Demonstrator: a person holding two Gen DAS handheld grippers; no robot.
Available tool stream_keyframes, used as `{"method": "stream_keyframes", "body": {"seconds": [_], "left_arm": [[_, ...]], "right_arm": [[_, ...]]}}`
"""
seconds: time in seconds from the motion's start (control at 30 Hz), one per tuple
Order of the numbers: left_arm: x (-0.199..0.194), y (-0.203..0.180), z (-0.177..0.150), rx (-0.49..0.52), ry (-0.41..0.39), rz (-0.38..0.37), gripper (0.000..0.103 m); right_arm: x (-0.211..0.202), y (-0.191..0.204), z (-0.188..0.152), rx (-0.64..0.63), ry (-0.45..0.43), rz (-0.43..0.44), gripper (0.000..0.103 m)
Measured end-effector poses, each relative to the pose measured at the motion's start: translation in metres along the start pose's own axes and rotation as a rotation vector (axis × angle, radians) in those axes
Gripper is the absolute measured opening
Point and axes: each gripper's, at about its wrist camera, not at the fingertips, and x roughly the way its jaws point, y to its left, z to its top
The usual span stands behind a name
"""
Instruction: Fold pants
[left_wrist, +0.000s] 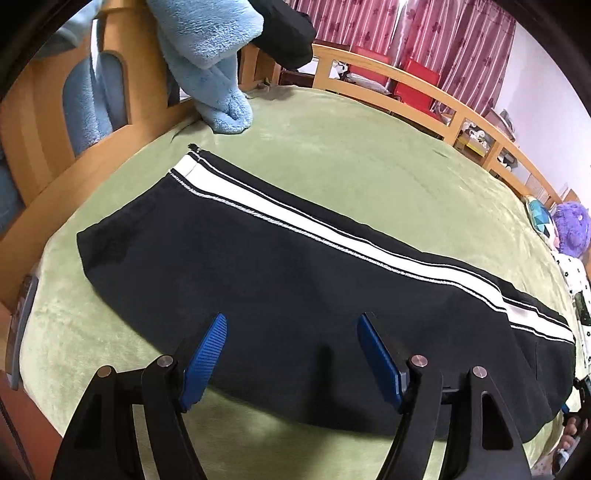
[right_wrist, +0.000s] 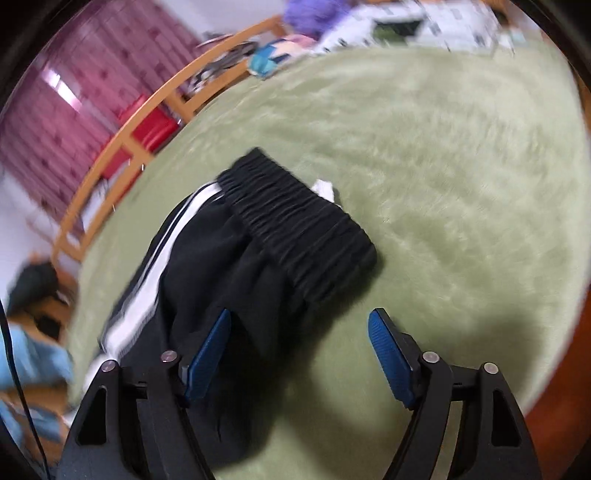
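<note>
Pants (left_wrist: 280, 280), black with a white side stripe, lie flat and lengthwise on the green blanket (left_wrist: 369, 162), the legs stacked one on the other so one long fold looks done; the cuff end lies near the blue fleece (left_wrist: 214, 74), the waistband (right_wrist: 299, 225) at the other end. The left gripper (left_wrist: 291, 354) hovers over the near edge of the legs with its jaws spread and nothing between them. The right gripper (right_wrist: 299, 350) is also spread and empty, above the seat fabric just short of the waistband; that view is smeared by motion, so finer detail there is unclear. The risks, as I judge them: a pinch that catches only the top layer would peel the legs apart and undo the alignment; the elastic waistband is thick and bunched, so a shallow bite may slip off; the plush blanket may drag on the cloth and wrinkle it, or get pinched along with it; uneven lifting by the two hands would skew the stripe line. The surface is a soft bed with a wooden rail (left_wrist: 424, 99), red patterned curtains (left_wrist: 424, 40) behind it, and a purple plush toy (left_wrist: 569, 229) in the far corner
</note>
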Motion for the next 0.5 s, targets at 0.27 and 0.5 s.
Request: {"method": "stream_keyframes", "body": {"seconds": [0.27,0.5], "left_arm": [[0.018,-0.026,0.007,-0.067,0.023,-0.001,0.072],[0.006,-0.028,0.014,-0.128,0.009,-0.045,0.072]], "right_arm": [[0.041,0.038,0.032,-0.022,-0.061,-0.027,0.055],[-0.027,0.053,0.116,-0.058,-0.225,0.161,0.035]]}}
